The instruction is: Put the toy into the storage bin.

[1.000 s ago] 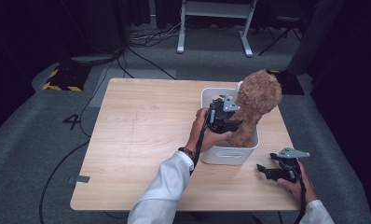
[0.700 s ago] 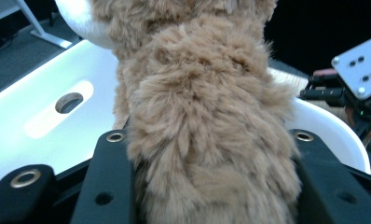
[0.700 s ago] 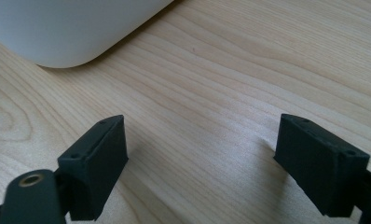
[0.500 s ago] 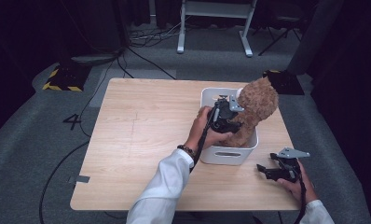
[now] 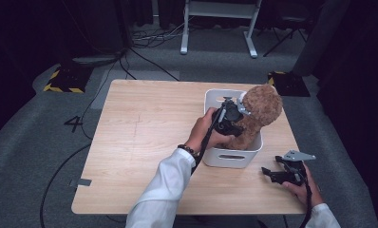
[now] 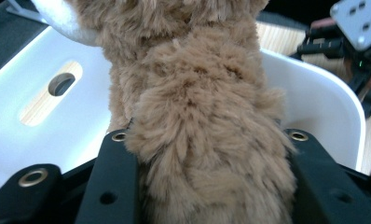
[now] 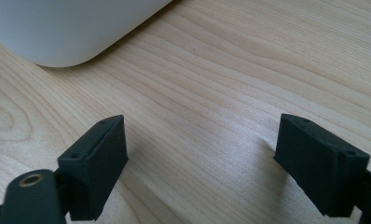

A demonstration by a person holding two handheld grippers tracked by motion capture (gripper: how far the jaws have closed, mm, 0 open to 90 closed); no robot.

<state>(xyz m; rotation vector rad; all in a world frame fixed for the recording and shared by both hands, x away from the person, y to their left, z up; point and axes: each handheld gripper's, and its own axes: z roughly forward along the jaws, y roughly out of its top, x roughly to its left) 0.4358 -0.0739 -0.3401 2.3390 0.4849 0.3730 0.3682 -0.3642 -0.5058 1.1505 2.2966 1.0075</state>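
The brown teddy bear [image 5: 256,116] stands in the white bin [image 5: 232,156] near the table's [image 5: 139,137] right edge. Its long axis is nearly upright, with the head tilted up to the right. The left gripper [image 5: 232,118] has just been closing; its 2 jaws clamp the plush body. The right gripper [image 5: 275,175] rests on the table, jaws wide apart around nothing.

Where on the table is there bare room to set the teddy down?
The wide left stretch of the light wooden table, from its left edge to the white plastic bin, is bare. The right side is crowded: the brown plush bear in the bin, left tongs, right tongs.
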